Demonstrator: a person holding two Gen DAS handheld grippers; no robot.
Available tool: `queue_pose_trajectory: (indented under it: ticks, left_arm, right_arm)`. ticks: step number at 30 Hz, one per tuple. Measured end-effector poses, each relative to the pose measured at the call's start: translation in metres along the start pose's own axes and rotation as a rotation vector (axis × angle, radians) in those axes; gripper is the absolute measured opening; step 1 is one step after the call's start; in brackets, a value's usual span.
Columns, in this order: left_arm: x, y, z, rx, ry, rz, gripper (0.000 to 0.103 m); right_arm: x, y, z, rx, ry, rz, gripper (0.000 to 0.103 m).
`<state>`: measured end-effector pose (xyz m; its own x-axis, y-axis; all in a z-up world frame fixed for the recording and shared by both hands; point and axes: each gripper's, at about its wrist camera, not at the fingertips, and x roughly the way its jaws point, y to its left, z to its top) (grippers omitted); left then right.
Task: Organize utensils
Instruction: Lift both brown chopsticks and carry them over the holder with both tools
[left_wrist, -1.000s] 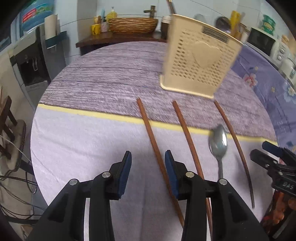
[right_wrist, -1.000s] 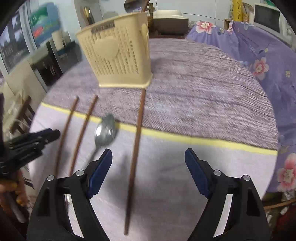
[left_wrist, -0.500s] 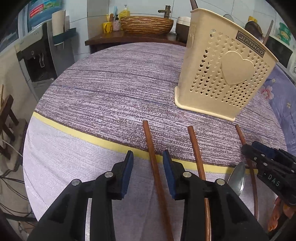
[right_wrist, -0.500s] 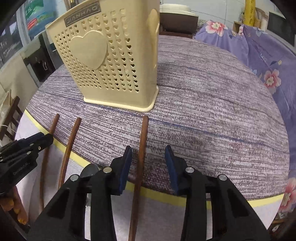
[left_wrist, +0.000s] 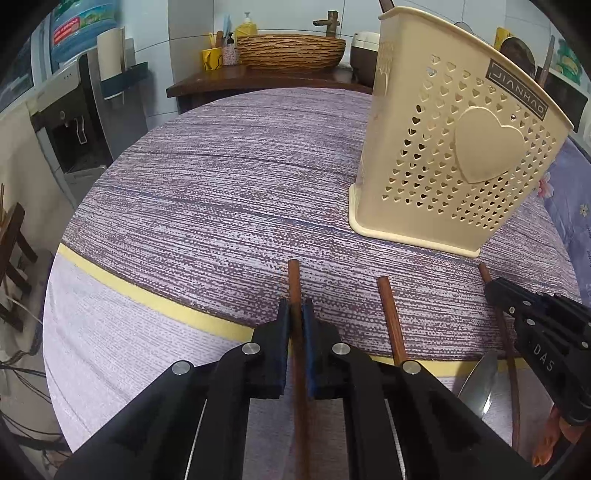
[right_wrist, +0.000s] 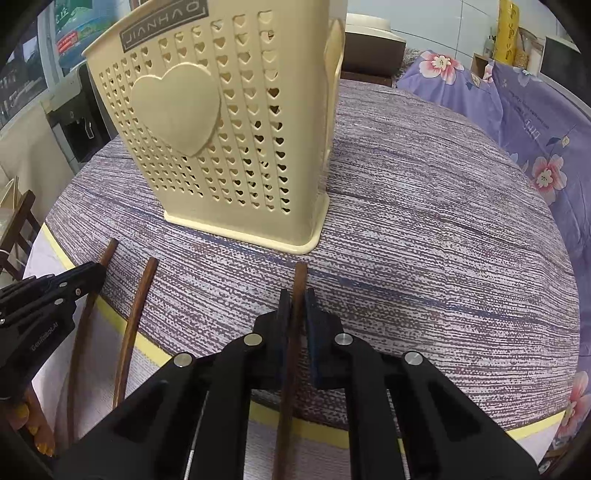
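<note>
Each hand-held gripper, left and right, clamps its own wooden chopstick on the table, apparently for lifting into the cream holder.

A wide woven wicker basket sits on a dark wooden side counter beside a yellow mug. Purple floral bedding lies at the right.
</note>
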<state>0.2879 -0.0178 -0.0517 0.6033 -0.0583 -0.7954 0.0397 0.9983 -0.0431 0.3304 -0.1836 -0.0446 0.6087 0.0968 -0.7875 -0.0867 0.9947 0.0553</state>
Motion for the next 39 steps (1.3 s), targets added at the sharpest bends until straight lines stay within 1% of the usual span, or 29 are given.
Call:
queue_pose_trajectory:
  ticks: [3,5,9,12,18,21,25,30,34,39]
  left_arm:
    - [0.001,0.0,0.001,-0.002,-0.002,-0.003,0.008]
    - [0.001,0.002,0.002,-0.004,0.0,-0.008,0.008]
    - [-0.006,0.004,0.008,-0.014,-0.02,-0.044,0.008]
    - [-0.025,0.009,0.015,-0.039,-0.068,-0.093,0.008]
    - [-0.092,0.01,0.033,-0.037,-0.22,-0.178,0.008]
    - [-0.123,0.012,0.041,-0.028,-0.296,-0.192,0.008]
    - [-0.147,0.011,0.051,-0.014,-0.353,-0.196,0.008]
    - [-0.153,0.011,0.06,-0.009,-0.384,-0.197,0.008]
    - [-0.155,0.014,0.061,-0.011,-0.387,-0.202,0.008]
    - [-0.168,0.018,0.064,-0.019,-0.416,-0.208,0.008]
  right_arm:
    - [0.001,-0.002,0.001,0.014,-0.005,0.03,0.008]
    - [-0.003,-0.004,0.003,0.016,-0.025,0.04,0.008]
    - [-0.023,-0.004,0.003,0.026,-0.078,0.073,0.008]
    - [-0.048,-0.009,0.004,0.039,-0.131,0.092,0.008]
    - [-0.112,-0.026,0.015,0.05,-0.26,0.142,0.008]
    - [-0.143,-0.038,0.022,0.073,-0.32,0.168,0.008]
    - [-0.175,-0.053,0.032,0.093,-0.372,0.172,0.008]
    - [-0.188,-0.056,0.034,0.084,-0.388,0.17,0.008]
    - [-0.191,-0.055,0.033,0.079,-0.387,0.174,0.008]
    - [-0.201,-0.054,0.036,0.071,-0.4,0.183,0.008]
